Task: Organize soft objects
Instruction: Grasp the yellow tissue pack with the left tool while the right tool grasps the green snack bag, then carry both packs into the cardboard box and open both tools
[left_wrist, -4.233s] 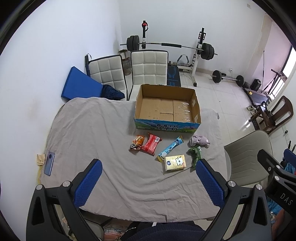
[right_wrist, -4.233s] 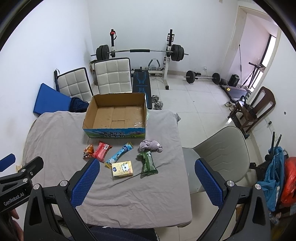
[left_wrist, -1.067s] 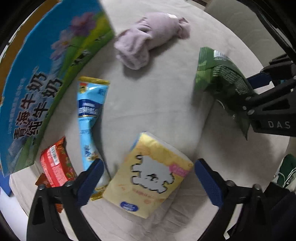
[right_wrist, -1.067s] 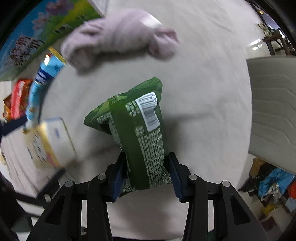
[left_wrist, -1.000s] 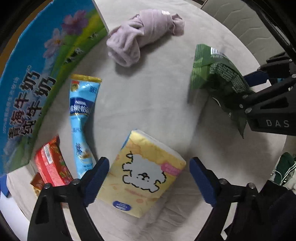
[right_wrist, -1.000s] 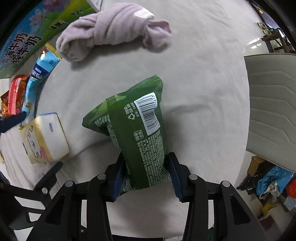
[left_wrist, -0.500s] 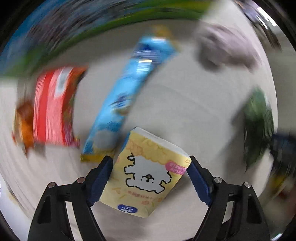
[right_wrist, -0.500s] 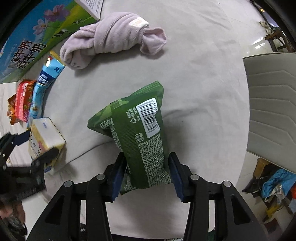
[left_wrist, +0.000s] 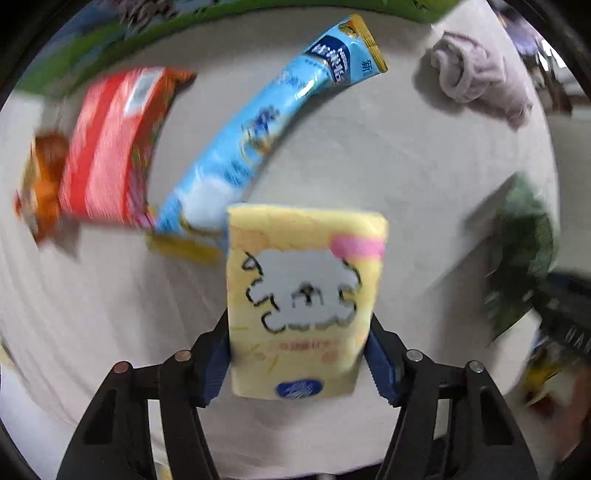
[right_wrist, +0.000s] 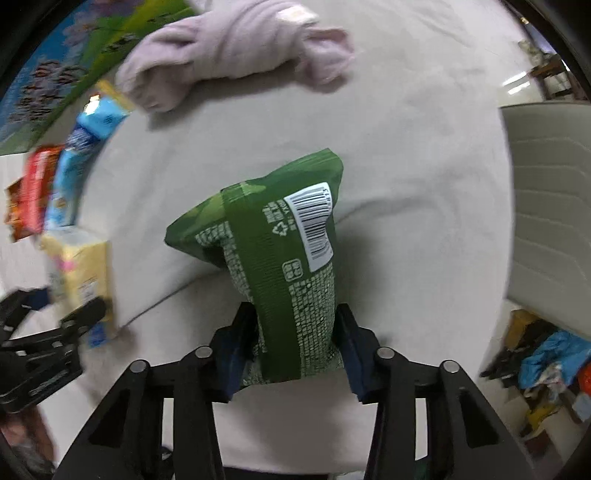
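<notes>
With the left hand-held gripper (left_wrist: 299, 360), jaws just closed, clamping the yellow soft tissue pack (left_wrist: 303, 299) and the right hand-held gripper (right_wrist: 293, 345) pinching the green crinkly snack bag (right_wrist: 273, 258), both above the grey-covered desk (right_wrist: 406, 155), keep each squeeze gentle and lift straight up.

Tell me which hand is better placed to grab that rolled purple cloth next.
Neither is free: the left gripper is shut on the yellow tissue pack, the right gripper on the green bag. Once emptied, probably the right: the purple cloth lies just beyond its bag.
</notes>
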